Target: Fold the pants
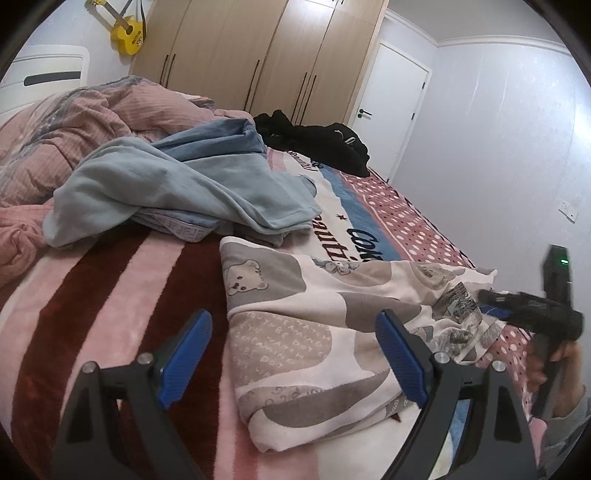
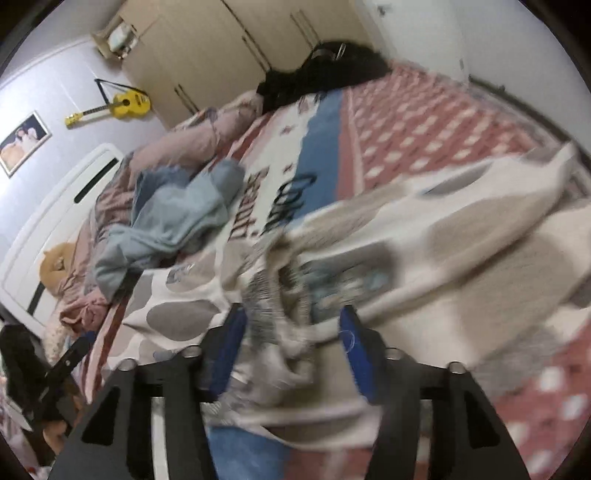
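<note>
Two blue-padded fingers of the left gripper point(image 1: 293, 354) are standing wide apart in the left wrist view, released, hovering over the patterned pants point(image 1: 314, 325) that are lying on the striped blanket point(image 1: 110, 295). A light blue garment point(image 1: 177, 192) is lying behind them.

From the right wrist view, blurred, the right gripper point(image 2: 291, 354) is straddling bunched pants fabric between its parted pads; whether they are pressing it I cannot tell.

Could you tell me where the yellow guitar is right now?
The yellow guitar hangs on the wall at the left wrist view's top left, beside the wardrobe.
</note>
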Demonstrator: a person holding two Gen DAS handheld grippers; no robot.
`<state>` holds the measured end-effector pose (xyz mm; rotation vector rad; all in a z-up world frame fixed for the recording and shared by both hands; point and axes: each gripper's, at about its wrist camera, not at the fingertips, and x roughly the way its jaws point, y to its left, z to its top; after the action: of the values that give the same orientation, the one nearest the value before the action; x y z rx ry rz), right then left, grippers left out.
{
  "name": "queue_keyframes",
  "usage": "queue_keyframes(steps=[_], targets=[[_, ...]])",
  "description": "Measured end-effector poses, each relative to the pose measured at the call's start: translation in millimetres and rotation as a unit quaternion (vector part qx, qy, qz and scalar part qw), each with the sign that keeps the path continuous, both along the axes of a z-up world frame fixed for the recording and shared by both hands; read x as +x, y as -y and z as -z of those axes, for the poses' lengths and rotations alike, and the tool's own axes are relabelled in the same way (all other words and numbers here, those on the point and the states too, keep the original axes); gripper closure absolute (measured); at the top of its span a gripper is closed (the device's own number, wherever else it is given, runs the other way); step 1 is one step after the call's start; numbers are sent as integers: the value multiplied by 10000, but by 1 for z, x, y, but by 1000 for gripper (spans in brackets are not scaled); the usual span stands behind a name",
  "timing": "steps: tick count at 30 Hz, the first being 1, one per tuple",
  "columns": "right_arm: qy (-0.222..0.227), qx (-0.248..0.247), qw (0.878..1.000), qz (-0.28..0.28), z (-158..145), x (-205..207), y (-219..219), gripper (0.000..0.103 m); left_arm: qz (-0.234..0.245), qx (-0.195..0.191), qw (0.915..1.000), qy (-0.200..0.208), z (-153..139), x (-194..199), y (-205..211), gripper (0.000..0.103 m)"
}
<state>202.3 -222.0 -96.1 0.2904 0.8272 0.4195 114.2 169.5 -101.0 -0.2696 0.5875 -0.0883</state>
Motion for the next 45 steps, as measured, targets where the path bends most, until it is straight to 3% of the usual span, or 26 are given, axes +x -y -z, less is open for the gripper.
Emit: queue_keyframes(steps=[3,6,12,15,18,20,21,23,25,29,34,40,43,45], targets=[[63,209,9993,309,-7,-15,39,45,-36,10,10000,4,1,2,-1,15],[185,416,9989,133,-15,-20,44,45,-66,-45,10000,28,0,3,0,15],[356,457,9914,-1171,-32,-8,-39,47,158,-9,9999,23,-1,3,11,14],[84,360,9863,-1606,-18,-5,-73,48,761,-228,9966,-206,8,9,17,14],[-252,112,9859,-1649,9,-7,-77,48,1456,-452,9861,-662,25,13,26,14],[-457,-59,9878,-1488,28,-9,-65,51,1550,-417,9835,-829,33,13,29,14],[-568,-31,9878,-1448,37,-10,-57,57,1566,-455,9820,-948,39,14,29,14],[-682,68,9874,-1427,49,-13,-41,66,1553,-517,9809,-1048,46,14,29,14],[-645,60,9869,-1476,48,-16,-36,67,1504,-493,9821,-1018,43,13,29,14],[-327,-56,9844,-1728,26,-16,-49,57,1263,-654,9876,-657,28,8,18,14],[52,-108,9833,-1814,-1,19,-80,57,593,-748,9942,-498,24,6,-8,14],[-198,-598,9850,-1608,29,81,-93,56,395,-823,9945,-508,28,9,-15,14],[-187,-615,9858,-1551,37,89,-93,56,388,-697,9958,-451,27,10,-14,14],[-203,-530,9865,-1534,30,82,-89,50,351,-723,9958,-438,27,10,-15,14]])
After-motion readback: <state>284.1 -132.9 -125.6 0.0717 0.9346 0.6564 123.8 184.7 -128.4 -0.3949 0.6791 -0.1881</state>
